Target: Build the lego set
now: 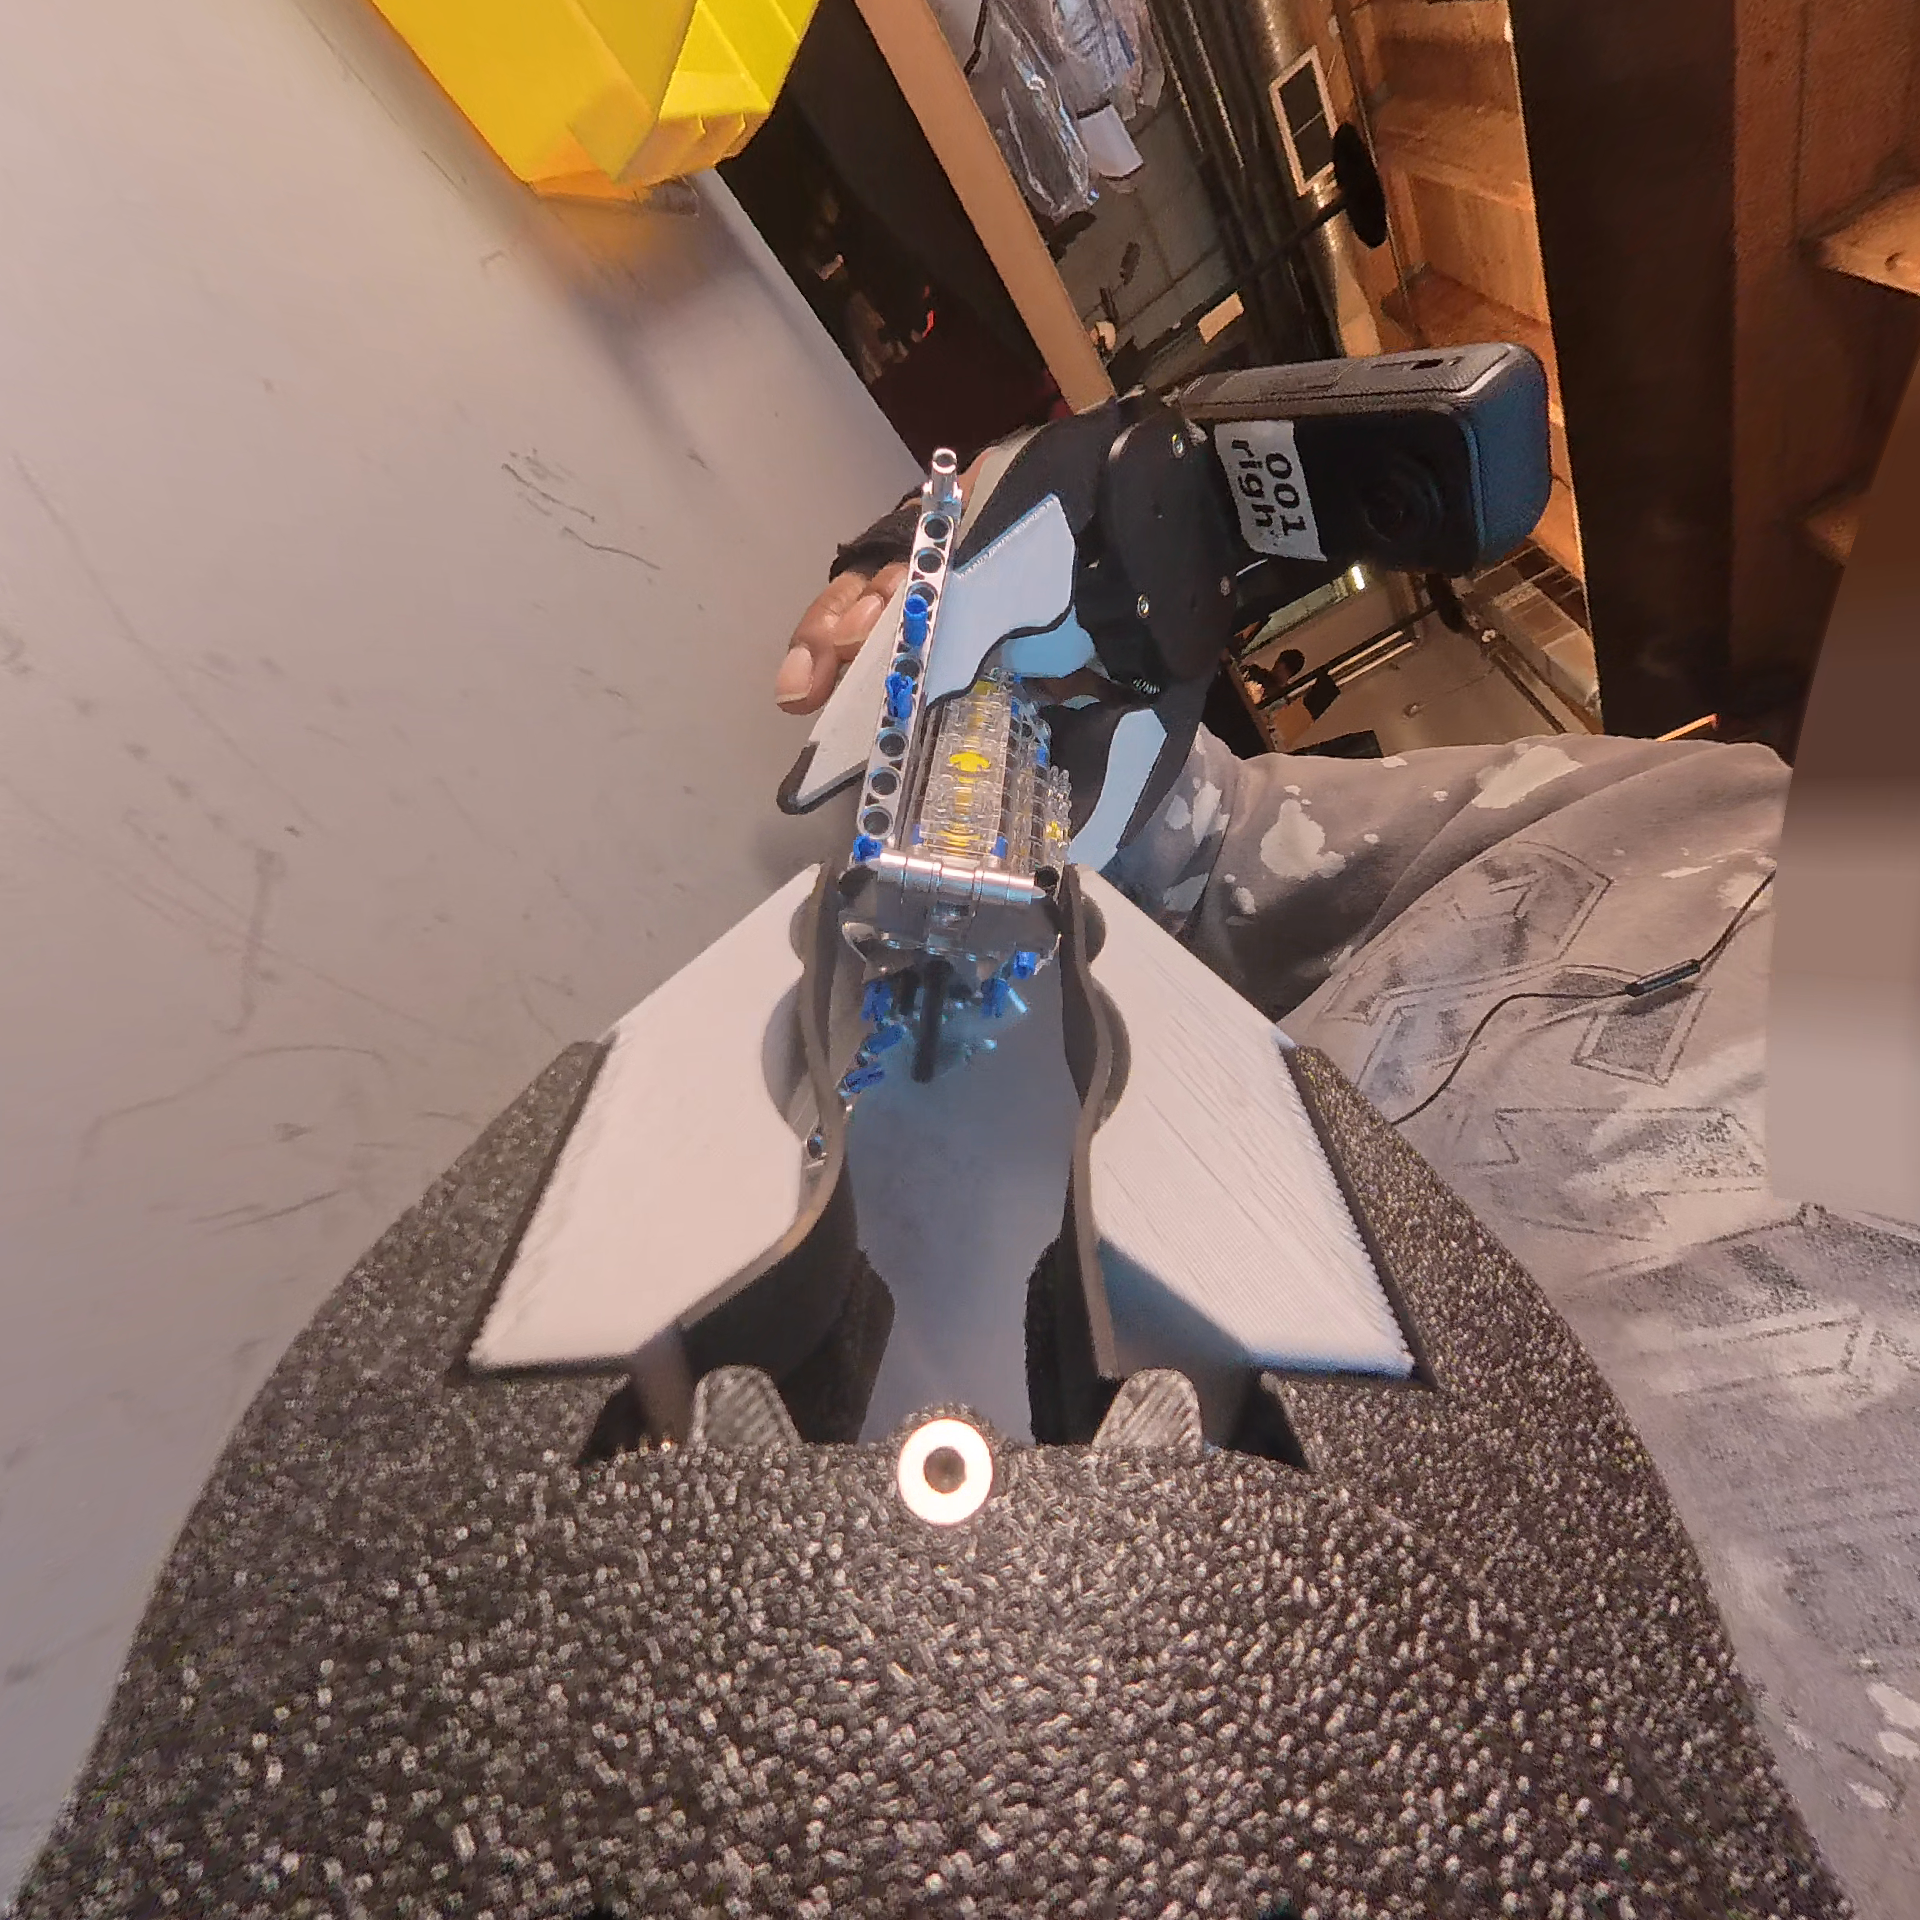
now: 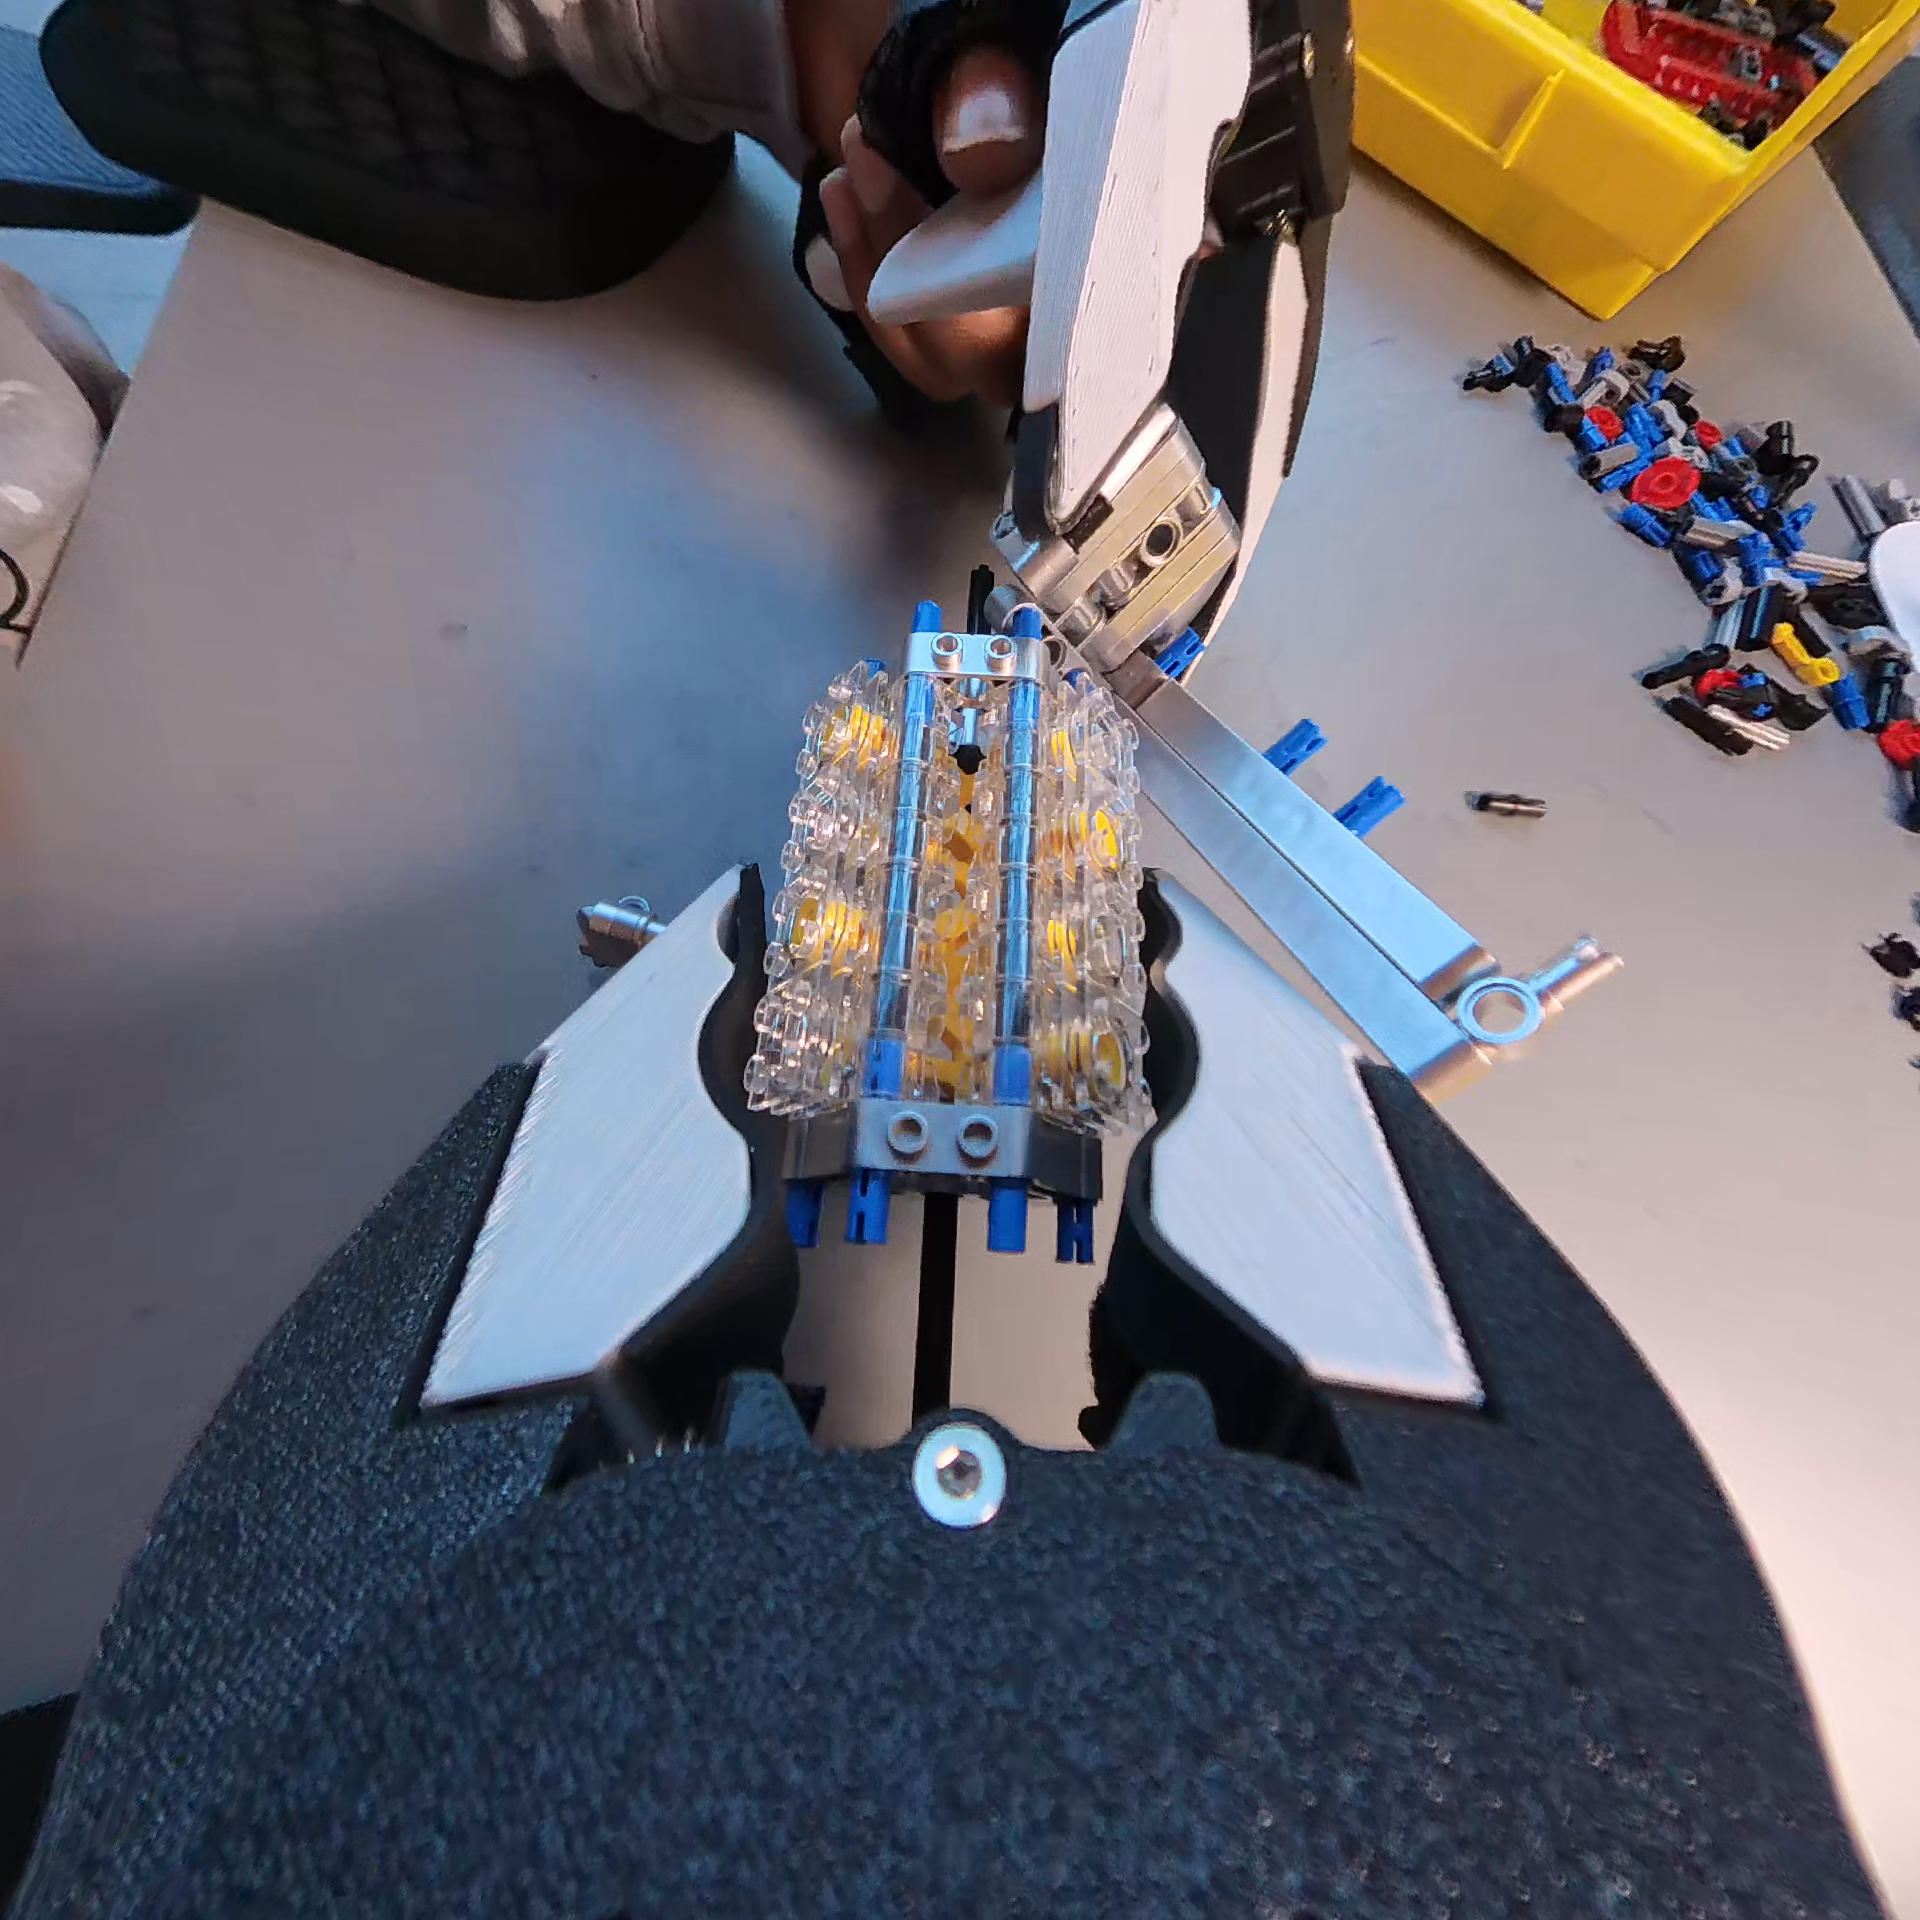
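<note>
A brick-built engine model is held between both grippers above the pale table. My right gripper is shut on its clear cylinder block with yellow pistons and blue pins. My left gripper is shut on the grey frame end of the same model. A long grey holed beam runs away from it. In the right wrist view the left gripper comes in from the top, and the beam runs out to the right. In the left wrist view the right gripper's fingers clasp the clear block.
A yellow parts bin stands at the far right, also in the left wrist view. A pile of small blue, black, red and grey pieces lies right of it, with a loose black pin nearer. A person's hand and grey clothing are close. The grippers' ends are close to 5 centimeters from one another.
</note>
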The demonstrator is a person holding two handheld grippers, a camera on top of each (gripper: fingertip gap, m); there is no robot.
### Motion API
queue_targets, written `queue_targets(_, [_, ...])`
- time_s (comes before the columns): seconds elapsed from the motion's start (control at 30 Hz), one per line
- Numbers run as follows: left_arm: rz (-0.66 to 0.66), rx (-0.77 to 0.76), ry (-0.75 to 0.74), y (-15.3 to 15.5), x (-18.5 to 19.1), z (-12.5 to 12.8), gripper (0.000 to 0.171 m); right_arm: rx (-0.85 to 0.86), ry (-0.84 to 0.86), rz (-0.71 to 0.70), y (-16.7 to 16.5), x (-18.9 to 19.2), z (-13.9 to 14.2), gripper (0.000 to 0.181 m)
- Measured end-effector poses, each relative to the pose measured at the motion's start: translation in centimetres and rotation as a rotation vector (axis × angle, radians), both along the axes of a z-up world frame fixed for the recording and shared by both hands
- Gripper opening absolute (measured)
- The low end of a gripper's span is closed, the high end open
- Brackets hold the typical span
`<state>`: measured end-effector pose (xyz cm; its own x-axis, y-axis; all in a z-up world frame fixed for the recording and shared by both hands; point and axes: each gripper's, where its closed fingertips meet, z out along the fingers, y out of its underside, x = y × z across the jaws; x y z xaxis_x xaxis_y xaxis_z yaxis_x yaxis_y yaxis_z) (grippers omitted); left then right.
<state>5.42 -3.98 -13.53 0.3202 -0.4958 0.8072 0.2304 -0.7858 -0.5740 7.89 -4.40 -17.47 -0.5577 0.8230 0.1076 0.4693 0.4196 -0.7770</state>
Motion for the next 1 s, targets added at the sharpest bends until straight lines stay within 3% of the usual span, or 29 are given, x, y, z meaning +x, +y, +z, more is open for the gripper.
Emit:
queue_targets(0.43, [0.000,-0.089,0.193,1.0,-0.4,-3.0,0.039,0.147,-0.176,0.140,1.8,-0.1,-1.9,0.069])
queue_targets(0.47, [0.027,-0.094,0.203,1.5,-0.8,-3.2,0.012,0.138,-0.193,0.192,1.6,-0.1,-1.9,0.068])
queue_targets(0.53, [0.044,-0.115,0.206,2.3,-1.3,-3.4,0.004,0.134,-0.230,0.245,1.6,-0.8,-1.9,0.068])
queue_targets(0.73, [0.094,-0.081,0.303,3.2,-3.1,-4.1,0.008,0.165,-0.316,0.322,3.0,-2.0,-2.5,0.068])
queue_targets(0.87, [0.088,-0.067,0.279,2.7,-3.6,-4.2,0.025,0.100,-0.353,0.356,2.8,-2.1,-3.0,0.069])
queue_targets(1.0, [0.091,0.094,0.377,2.3,-4.9,-2.9,0.038,0.039,-0.401,0.370,2.7,-2.1,-2.9,0.069])
